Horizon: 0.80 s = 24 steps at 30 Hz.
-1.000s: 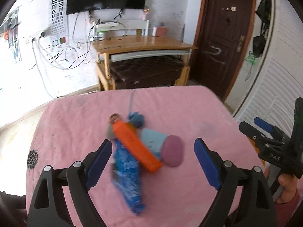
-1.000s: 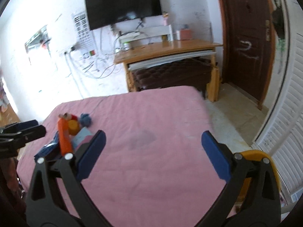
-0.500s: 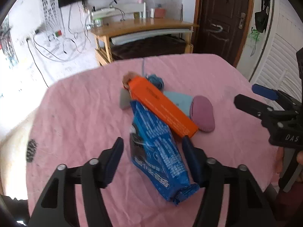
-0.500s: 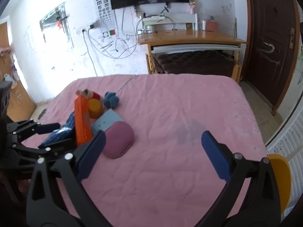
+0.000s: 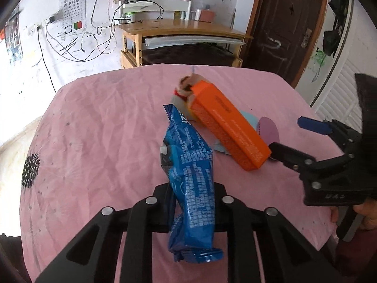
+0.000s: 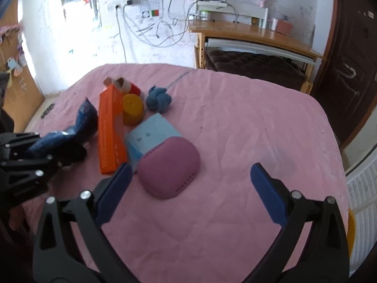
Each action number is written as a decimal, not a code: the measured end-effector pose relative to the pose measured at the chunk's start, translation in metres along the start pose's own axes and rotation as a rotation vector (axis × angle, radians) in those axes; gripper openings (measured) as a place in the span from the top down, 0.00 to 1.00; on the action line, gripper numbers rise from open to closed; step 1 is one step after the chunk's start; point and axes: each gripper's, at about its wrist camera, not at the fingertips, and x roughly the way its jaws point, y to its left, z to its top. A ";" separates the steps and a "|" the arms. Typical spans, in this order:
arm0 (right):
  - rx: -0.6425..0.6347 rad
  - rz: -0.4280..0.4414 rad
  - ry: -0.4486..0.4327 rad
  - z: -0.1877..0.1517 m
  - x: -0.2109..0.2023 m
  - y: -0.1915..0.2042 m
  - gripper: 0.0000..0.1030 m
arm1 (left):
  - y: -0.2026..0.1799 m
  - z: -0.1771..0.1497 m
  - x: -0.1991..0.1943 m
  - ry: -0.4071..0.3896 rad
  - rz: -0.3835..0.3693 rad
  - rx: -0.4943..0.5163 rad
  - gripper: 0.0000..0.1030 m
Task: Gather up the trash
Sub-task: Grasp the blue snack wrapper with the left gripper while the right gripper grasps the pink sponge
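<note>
The left hand-held gripper (image 5: 192, 202) has gone from wide apart a second ago to clamped on the blue snack wrapper (image 5: 190, 176), having sunk toward the pink cloth (image 5: 106, 129) as it closed; the wrapper now stands pinched about its lower middle, its crimped far end lifted off the cloth and its near end hanging toward the camera; I judge the first piece of trash secured and ready to be carried off, though no bin can be identified with certainty. The right hand-held gripper (image 6: 190, 184) has meanwhile swung in toward the pile; its jaws stand wide apart and empty, just short of the mauve pouch (image 6: 169, 167).

The orange box (image 5: 228, 127) lies touching the wrapper's far side. The right wrist view shows what the left hides behind that box: a yellow cup (image 6: 133, 108), a blue knotted cloth (image 6: 159, 100), and the pale blue box (image 6: 153, 139) touching the pouch; it also shows a yellow rim (image 6: 350, 231) at the bed's edge, too cropped to name. The left view alone shows the wrapper squeezed between the pads.
</note>
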 end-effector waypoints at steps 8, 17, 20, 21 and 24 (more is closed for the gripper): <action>-0.038 0.002 0.052 0.008 0.016 0.012 0.29 | 0.017 -0.007 -0.003 0.001 -0.021 -0.040 0.85; -0.034 0.013 0.058 0.003 0.015 0.015 0.53 | 0.024 -0.010 -0.007 -0.013 -0.029 -0.053 0.85; -0.024 0.004 0.043 0.003 0.010 0.014 0.54 | 0.022 -0.011 -0.009 -0.019 -0.027 -0.052 0.85; -0.023 0.002 0.038 0.003 0.007 0.013 0.54 | 0.020 -0.010 -0.010 -0.021 -0.026 -0.053 0.85; -0.014 -0.004 0.015 0.002 -0.003 0.009 0.54 | 0.018 -0.009 -0.015 -0.031 -0.026 -0.050 0.85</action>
